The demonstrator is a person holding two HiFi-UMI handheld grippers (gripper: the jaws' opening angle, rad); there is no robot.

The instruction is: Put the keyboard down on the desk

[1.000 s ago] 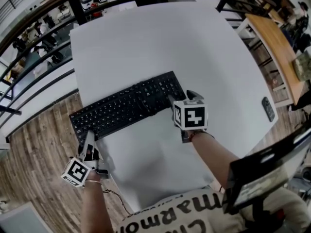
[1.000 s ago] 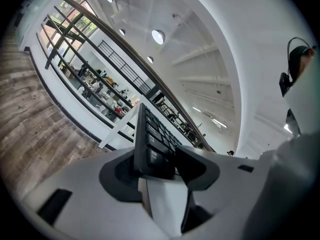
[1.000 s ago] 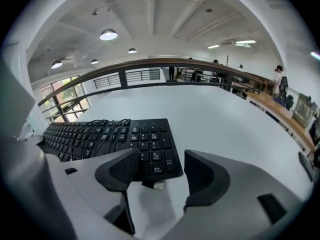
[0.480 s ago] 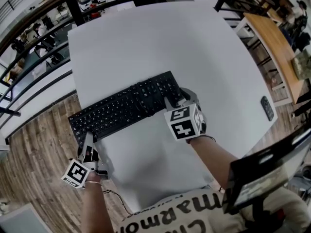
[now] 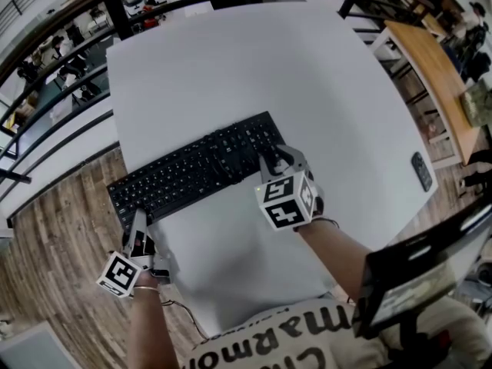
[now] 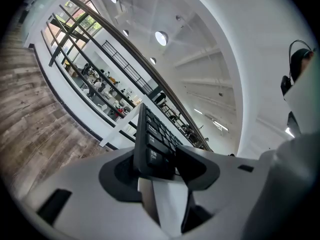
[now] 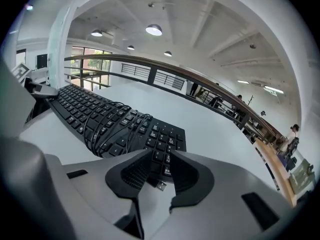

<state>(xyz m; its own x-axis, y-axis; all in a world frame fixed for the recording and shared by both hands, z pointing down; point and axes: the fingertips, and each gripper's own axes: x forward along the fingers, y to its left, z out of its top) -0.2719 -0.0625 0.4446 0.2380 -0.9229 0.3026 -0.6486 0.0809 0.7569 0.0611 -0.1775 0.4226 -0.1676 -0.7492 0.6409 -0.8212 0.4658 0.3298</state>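
A black keyboard [image 5: 200, 167] lies slanted on the white desk [image 5: 254, 68], with its left end past the desk's left edge. My left gripper [image 5: 140, 225] is shut on that left end; the keyboard's [image 6: 152, 139] edge stands clamped between the jaws of the left gripper [image 6: 160, 169]. My right gripper [image 5: 277, 160] is at the keyboard's right front corner. Its jaws are closing, and in the right gripper view [image 7: 160, 174] the keyboard's [image 7: 100, 114] near edge and a USB plug [image 7: 161, 185] sit between them with gaps at both pads. A black cable [image 7: 107, 121] is coiled round the keyboard.
A small dark remote [image 5: 422, 171] lies near the desk's right edge. A wooden table [image 5: 438, 75] stands beyond it. A dark monitor [image 5: 415, 275] is at the bottom right. Wood floor [image 5: 54, 237] and a railing [image 5: 61, 44] lie left of the desk.
My right gripper has shifted left and tipped down onto the keyboard's right front corner, and its jaws have narrowed. The left gripper and the keyboard have stayed put.
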